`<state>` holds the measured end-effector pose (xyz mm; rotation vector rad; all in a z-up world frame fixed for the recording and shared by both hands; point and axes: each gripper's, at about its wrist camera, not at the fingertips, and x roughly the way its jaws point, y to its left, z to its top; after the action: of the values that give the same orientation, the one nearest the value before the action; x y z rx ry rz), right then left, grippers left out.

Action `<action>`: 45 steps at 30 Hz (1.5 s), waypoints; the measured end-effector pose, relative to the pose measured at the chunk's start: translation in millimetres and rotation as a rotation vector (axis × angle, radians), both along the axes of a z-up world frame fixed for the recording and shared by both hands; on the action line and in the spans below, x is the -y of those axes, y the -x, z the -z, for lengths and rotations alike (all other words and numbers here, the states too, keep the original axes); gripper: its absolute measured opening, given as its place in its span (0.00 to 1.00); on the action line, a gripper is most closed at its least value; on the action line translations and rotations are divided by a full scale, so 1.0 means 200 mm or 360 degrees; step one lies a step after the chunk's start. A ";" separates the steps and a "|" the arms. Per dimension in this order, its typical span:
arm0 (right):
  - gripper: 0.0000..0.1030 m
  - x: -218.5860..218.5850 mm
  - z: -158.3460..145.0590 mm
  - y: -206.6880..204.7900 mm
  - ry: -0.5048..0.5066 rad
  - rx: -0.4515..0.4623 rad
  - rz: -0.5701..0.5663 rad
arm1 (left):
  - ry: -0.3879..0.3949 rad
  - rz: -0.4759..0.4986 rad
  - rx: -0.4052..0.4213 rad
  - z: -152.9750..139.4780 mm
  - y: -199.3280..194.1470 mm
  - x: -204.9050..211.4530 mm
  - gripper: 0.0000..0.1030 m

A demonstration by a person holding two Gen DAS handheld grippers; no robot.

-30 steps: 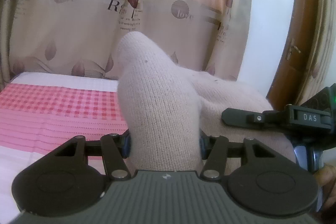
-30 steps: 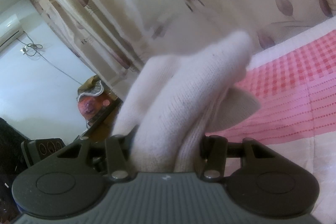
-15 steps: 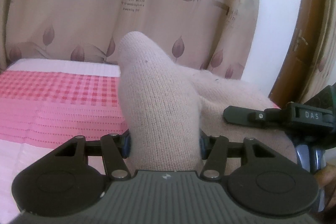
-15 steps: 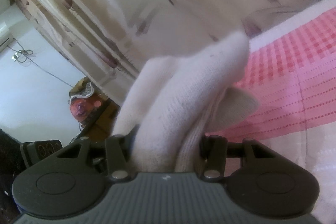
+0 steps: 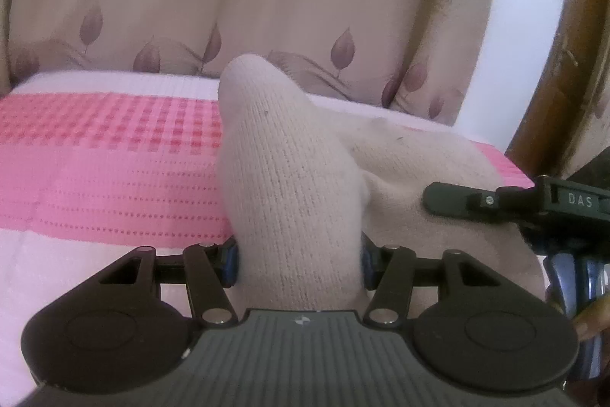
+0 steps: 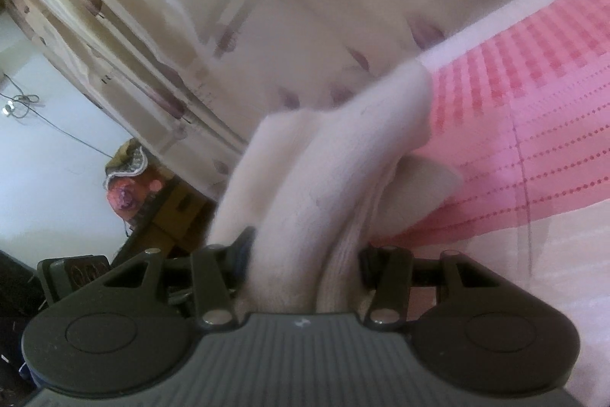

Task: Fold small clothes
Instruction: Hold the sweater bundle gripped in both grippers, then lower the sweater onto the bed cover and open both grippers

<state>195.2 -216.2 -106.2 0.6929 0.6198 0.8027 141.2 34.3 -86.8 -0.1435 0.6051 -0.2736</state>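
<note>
A cream knit garment (image 5: 411, 170) hangs bunched over the pink bed. My left gripper (image 5: 293, 170) is shut on a thick fold of it; the cloth wraps over both fingers and hides them. In the left wrist view one black finger (image 5: 457, 203) of the right gripper lies on the cloth at the right. In the right wrist view my right gripper (image 6: 328, 178) is shut on another bunch of the cream garment (image 6: 343, 147), and its fingertips are covered too.
The bed has a pink checked and striped cover (image 5: 114, 147) below both grippers. A leaf-print curtain (image 5: 267, 6) hangs behind the bed. A brown wooden door frame (image 5: 553, 82) stands at the right. A cluttered cabinet (image 6: 152, 201) is off the bed's side.
Both grippers have sunk toward the bed with the garment still held. The bed cover fills more of each view and the curtain has slid upward.
</note>
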 end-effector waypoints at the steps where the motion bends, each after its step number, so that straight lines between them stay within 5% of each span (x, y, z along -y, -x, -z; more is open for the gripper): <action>1: 0.50 0.00 0.01 -0.01 0.0002 -0.0008 0.0001 | 0.0002 -0.0004 -0.0012 0.01 -0.01 -0.01 0.55; 8: 0.50 0.02 0.07 -0.03 0.0115 -0.0008 0.0034 | 0.0002 -0.0029 -0.0046 0.07 -0.04 -0.03 0.60; 21: 0.58 -0.14 0.04 0.13 0.0795 0.0294 0.0178 | -0.0192 -0.0160 0.0114 0.09 0.01 -0.02 0.97; 23: 0.71 -0.13 0.05 0.14 0.0809 0.0307 0.0207 | -0.0175 -0.0168 0.0106 0.09 0.00 -0.03 0.98; 29: 0.90 -0.11 0.08 0.13 0.0855 0.0317 0.0284 | -0.0209 -0.0201 0.0138 0.09 0.03 -0.01 0.99; 36: 0.96 -0.10 0.06 0.17 0.0873 0.0330 0.0372 | -0.0352 -0.0262 0.0273 0.05 0.11 0.04 1.00; 45: 1.00 -0.12 -0.10 0.52 0.0796 0.0596 0.0650 | -0.0367 -0.0395 0.0499 -0.07 0.27 0.07 1.00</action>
<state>91.9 -192.4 -85.7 0.1863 0.2998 0.3559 87.1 19.4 -72.2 0.0476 0.2996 0.0165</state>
